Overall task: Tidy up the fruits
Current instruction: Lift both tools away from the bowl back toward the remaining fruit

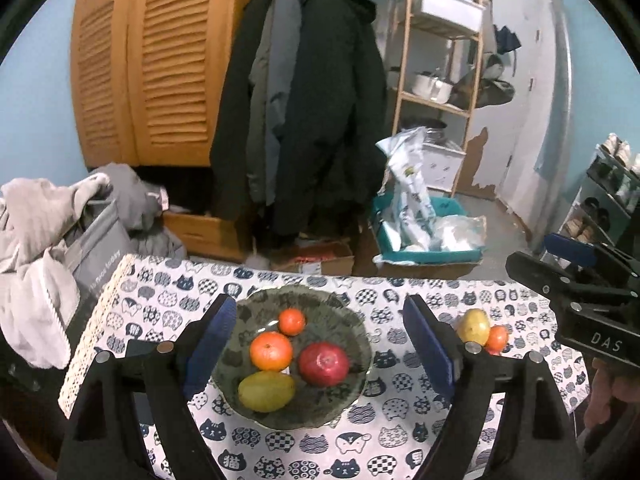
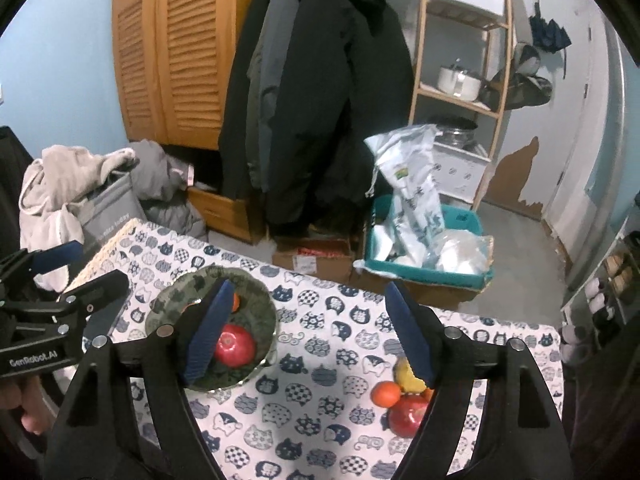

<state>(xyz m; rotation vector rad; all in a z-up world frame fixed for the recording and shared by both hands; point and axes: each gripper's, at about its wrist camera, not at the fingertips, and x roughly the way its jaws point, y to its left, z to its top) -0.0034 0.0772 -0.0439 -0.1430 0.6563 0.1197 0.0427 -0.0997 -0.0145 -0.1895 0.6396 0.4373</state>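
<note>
Green glass plate on the worktop gathers four fruits, three more wait loose to its right, while left gripper and right gripper fingers hang released, empty.

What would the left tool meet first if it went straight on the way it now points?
Most likely the fruit in the green plate: the left tool is open, empty and angled down at it, with the orange and red apple nearest its centre line. Depth is unclear, so which fruit comes first is uncertain.
</note>
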